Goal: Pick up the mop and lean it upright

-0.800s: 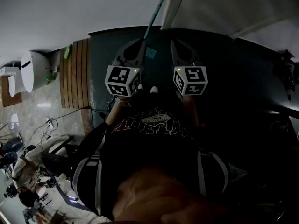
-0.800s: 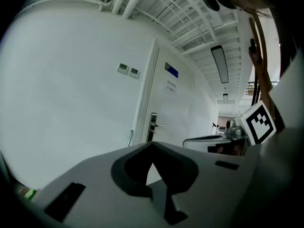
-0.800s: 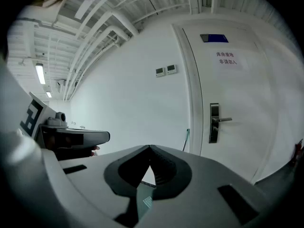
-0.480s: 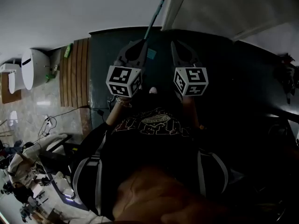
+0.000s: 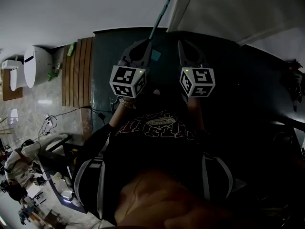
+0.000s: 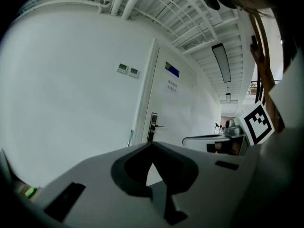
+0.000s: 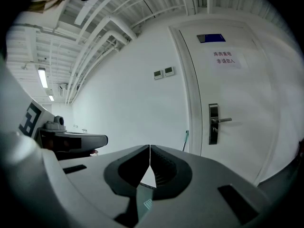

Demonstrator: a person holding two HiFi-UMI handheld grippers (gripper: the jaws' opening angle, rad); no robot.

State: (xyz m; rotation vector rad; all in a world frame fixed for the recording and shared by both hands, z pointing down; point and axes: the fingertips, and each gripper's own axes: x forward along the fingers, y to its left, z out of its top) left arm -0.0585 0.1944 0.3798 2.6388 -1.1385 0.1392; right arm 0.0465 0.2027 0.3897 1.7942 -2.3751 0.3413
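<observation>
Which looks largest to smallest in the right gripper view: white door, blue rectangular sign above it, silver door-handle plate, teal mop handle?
1. white door
2. silver door-handle plate and blue rectangular sign: too alike to rank
3. teal mop handle, only partly visible

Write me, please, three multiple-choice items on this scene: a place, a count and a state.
1. Where is the mop handle?
A. flat on the floor
B. leaning on the wall beside the door
C. in a gripper
2. How many small wall panels hang near the door?
A. one
B. two
C. four
3. The right gripper is:
A. shut, empty
B. wide open
C. shut on the mop
Answers: B, it stands against the wall by the door; B, a pair shows; A, its jaws meet with nothing between.
</observation>
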